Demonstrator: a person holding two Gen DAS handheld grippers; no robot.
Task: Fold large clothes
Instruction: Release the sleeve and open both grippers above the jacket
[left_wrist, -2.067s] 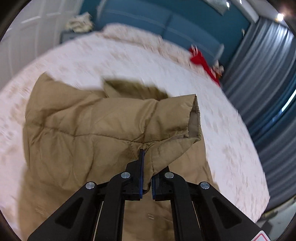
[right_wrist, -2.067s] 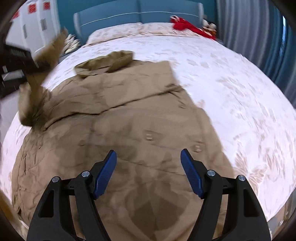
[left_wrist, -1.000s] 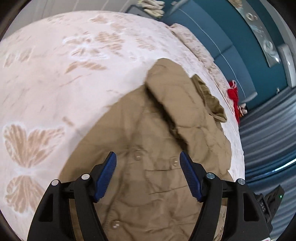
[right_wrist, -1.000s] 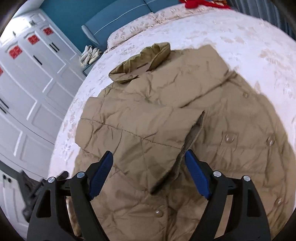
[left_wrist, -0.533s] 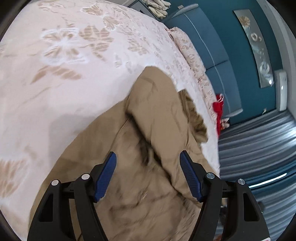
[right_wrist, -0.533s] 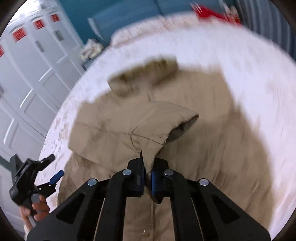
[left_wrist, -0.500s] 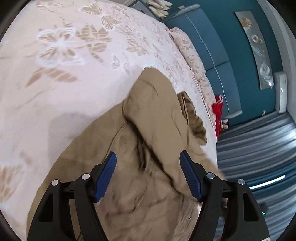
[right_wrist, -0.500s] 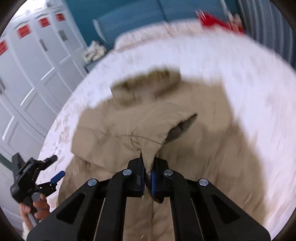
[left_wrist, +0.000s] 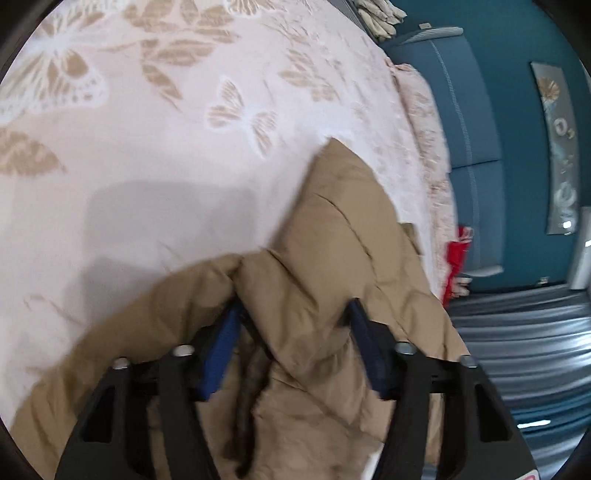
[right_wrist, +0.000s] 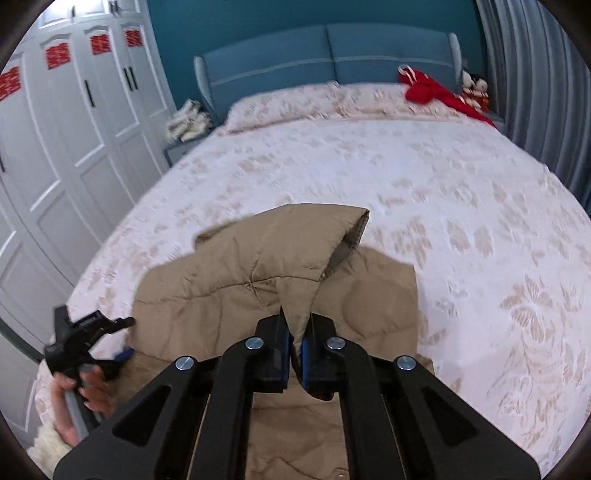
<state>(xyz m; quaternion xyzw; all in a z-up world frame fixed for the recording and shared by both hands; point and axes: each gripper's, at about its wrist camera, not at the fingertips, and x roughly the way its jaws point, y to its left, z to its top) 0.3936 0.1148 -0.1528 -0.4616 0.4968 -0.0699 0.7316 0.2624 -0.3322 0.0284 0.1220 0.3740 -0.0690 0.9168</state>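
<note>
A tan quilted jacket (right_wrist: 229, 295) lies on the bed. My right gripper (right_wrist: 294, 345) is shut on the jacket's sleeve (right_wrist: 295, 251) near the cuff and holds it lifted over the jacket body. In the left wrist view the jacket (left_wrist: 325, 266) bulges up between my open left gripper's (left_wrist: 291, 332) blue pads (left_wrist: 218, 354), which stand wide apart around a fold of fabric. The left gripper also shows in the right wrist view (right_wrist: 110, 339) at the jacket's left edge, held by a hand.
The bed has a pink-white butterfly-patterned cover (right_wrist: 461, 206). A red garment (right_wrist: 432, 92) and small dolls lie by the blue headboard (right_wrist: 332, 62). White wardrobes (right_wrist: 55, 129) stand on the left, grey curtains (right_wrist: 535, 74) on the right.
My right gripper closed on the sleeve and has lifted it higher over the jacket. My left gripper let go of the other sleeve, moved to the jacket's left edge and pushed in around a fold.
</note>
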